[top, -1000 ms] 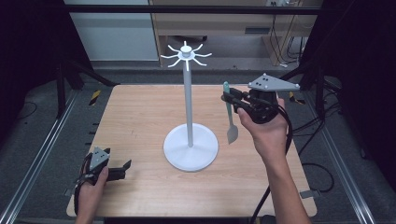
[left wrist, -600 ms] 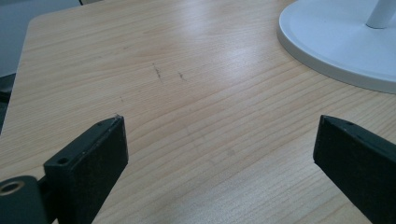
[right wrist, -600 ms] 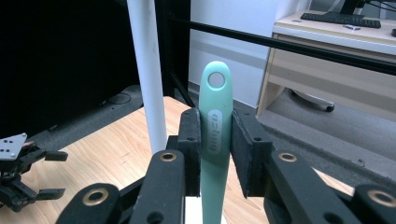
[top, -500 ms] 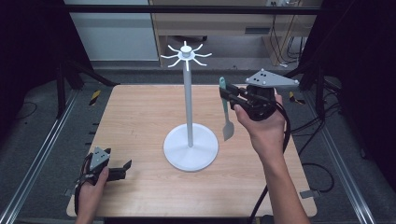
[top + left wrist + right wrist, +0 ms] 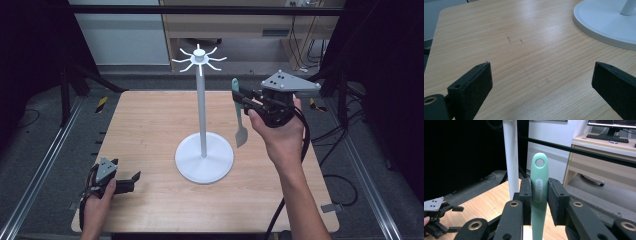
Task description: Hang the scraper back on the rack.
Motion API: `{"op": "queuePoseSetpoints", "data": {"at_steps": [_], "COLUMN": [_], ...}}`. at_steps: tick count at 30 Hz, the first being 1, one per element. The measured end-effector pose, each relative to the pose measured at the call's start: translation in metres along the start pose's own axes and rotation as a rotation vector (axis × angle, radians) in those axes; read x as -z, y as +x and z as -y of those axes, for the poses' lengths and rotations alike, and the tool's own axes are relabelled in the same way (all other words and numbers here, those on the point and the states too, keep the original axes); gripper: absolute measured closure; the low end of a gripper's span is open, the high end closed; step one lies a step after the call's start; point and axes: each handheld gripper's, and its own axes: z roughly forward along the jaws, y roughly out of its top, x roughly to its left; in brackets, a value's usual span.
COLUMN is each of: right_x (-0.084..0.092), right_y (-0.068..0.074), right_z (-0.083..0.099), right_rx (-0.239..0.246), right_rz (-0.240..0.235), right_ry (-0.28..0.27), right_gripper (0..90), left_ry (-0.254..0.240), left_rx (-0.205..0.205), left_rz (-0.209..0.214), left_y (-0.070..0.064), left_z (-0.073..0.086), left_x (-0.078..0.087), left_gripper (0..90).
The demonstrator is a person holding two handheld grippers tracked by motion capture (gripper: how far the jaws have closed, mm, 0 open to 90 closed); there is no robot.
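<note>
From the high view, the counter (image 5: 150, 130) was pale wood with a fine straight grain and rounded corners. A white stand (image 5: 202, 115) rose from it: a smooth round disc base, a slim straight pole, and a crown of thin curved hooks at the top. The right tongs (image 5: 239, 99) were raised above the counter, just to the right of the pole, pinching a mint-green spatula (image 5: 239, 117) by its upper handle. The spatula hung upright below the tongs, its flat grey blade widening toward the bottom, clear of the counter. The left tongs (image 5: 131, 181) lay low at the near left corner, jaws spread, with the stand's base ahead and to their right.

In the left gripper view, the left tongs (image 5: 541, 85) stood wide apart, their matte black blocky pads holding nothing, above bare wood marked by a few faint scratches. The glossy rim of the white base (image 5: 604, 22) lay ahead to the right.

In the right gripper view, the right tongs (image 5: 539, 202) pressed their dark, foam-like pads against both sides of the spatula's (image 5: 539, 192) smooth rounded handle, whose tip carried a round hanging hole. The white pole (image 5: 511, 155) stood just left of the handle.
</note>
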Motion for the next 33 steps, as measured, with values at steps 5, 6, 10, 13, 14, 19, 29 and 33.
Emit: {"op": "queuePoseSetpoints", "data": {"at_steps": [5, 6, 10, 13, 14, 19, 29, 33], "right_x": [0.000, 0.000, -0.001, -0.001, -0.001, -0.002, 0.002, 0.003], "right_y": [0.002, 0.003, 0.003, 0.005, 0.005, 0.006, 0.010, 0.012], "right_z": [-0.004, -0.004, -0.006, -0.008, -0.009, -0.012, -0.020, -0.022], "right_rx": [0.007, 0.010, 0.008, 0.010, 0.013, 0.016, 0.021, 0.024], "right_rz": [-0.002, -0.002, -0.004, -0.005, -0.005, -0.006, -0.018, -0.024], "right_ry": [-0.004, -0.005, -0.011, -0.014, -0.018, -0.028, -0.051, -0.055], "right_gripper": [74.3, 74.3, 74.3, 74.3, 74.3, 74.3, 74.3, 74.3], "left_ry": [0.000, 0.000, 0.001, 0.000, 0.000, 0.000, 0.000, 0.001], "left_rx": [-0.001, -0.001, -0.002, -0.002, 0.000, -0.003, -0.002, -0.004], "left_rz": [0.001, 0.001, 0.001, 0.000, 0.001, 0.001, 0.002, 0.002], "left_y": [0.000, 0.000, 0.000, 0.000, 0.000, 0.000, 0.000, 0.000], "left_z": [0.000, 0.000, 0.000, 0.000, 0.000, 0.000, 0.000, 0.000], "left_x": [0.000, 0.000, 0.000, 0.000, 0.000, 0.000, 0.000, 0.000], "left_gripper": [2.7, 2.7, 2.7, 2.7, 2.7, 2.7, 2.8, 2.8]}}
